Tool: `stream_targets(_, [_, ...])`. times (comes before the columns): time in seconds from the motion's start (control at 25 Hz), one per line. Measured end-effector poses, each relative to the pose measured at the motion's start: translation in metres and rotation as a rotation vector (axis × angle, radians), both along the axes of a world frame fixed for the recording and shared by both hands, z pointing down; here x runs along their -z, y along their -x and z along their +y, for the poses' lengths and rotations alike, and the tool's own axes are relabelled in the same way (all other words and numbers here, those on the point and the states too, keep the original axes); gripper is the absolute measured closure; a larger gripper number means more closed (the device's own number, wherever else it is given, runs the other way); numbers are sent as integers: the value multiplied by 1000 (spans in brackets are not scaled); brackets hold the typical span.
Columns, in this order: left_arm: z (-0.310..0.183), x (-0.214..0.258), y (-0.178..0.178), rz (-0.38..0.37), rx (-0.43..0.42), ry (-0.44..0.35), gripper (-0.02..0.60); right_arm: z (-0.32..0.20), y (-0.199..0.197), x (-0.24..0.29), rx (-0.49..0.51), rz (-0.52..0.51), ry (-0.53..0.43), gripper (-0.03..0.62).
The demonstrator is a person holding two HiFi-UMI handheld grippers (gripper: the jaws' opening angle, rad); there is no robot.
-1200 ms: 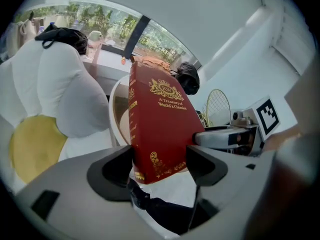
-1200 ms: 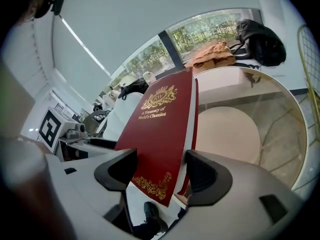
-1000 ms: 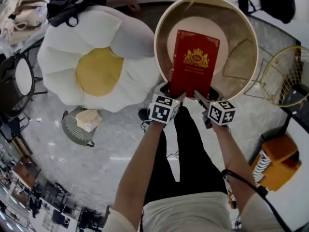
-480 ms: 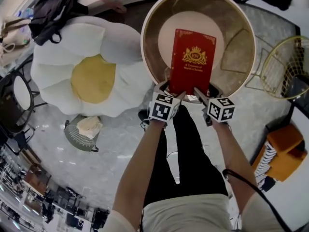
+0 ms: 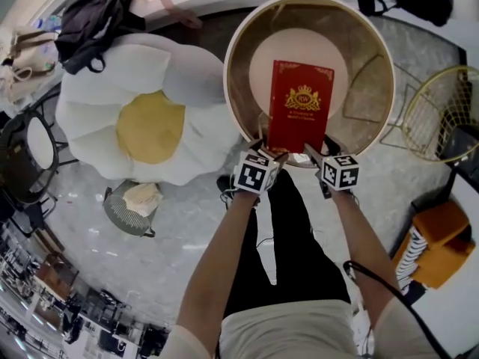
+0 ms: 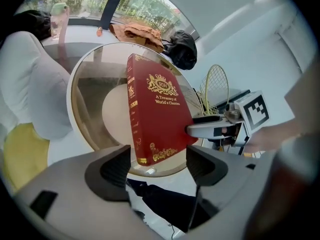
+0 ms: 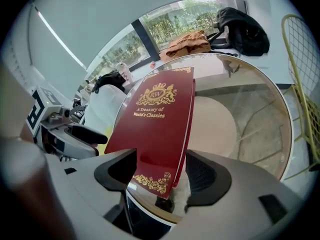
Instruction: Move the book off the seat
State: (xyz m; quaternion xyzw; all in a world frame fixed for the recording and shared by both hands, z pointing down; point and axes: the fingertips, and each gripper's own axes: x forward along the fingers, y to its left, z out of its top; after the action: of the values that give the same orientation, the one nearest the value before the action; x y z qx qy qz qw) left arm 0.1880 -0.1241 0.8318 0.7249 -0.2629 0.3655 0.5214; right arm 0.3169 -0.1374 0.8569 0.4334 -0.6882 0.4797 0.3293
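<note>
A red hardback book [image 5: 301, 114] with gold print lies over the round glass-topped table [image 5: 238, 88], its near edge at the table's rim. The seat [image 5: 150, 126], a white flower-shaped cushion with a yellow centre, stands left of the table with nothing on it. My left gripper [image 5: 263, 149] is at the book's near left corner and my right gripper [image 5: 314, 154] at its near right corner. In the left gripper view the book [image 6: 157, 114] shows its spine, its corner just beyond the wide-apart jaws. The right gripper view has the book [image 7: 155, 119] corner between spread jaws.
A gold wire chair [image 5: 438, 114] stands right of the table and an orange stool [image 5: 438, 238] lies nearer me on the right. A green wire basket [image 5: 131, 204] sits on the floor below the seat. A black bag [image 5: 93, 10] rests behind the seat.
The book looks smaller and sits lower over the tabletop than a second ago. Both grippers stay at its near corners.
</note>
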Motion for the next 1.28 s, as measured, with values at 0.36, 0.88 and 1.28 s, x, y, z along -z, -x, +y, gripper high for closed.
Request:
stream_targets(0.36, [9,101,39,24,51,-72,271,-35,-16,92,47,23,-133,276])
stream_targets(0.88, [33,296,118,-67,207,-323,454,-27,-16,306,-15,-100,-346,512])
stream_targets(1.28, [92,402,137,64,286,-496,580,46,12,410,-8,-205,-441,539])
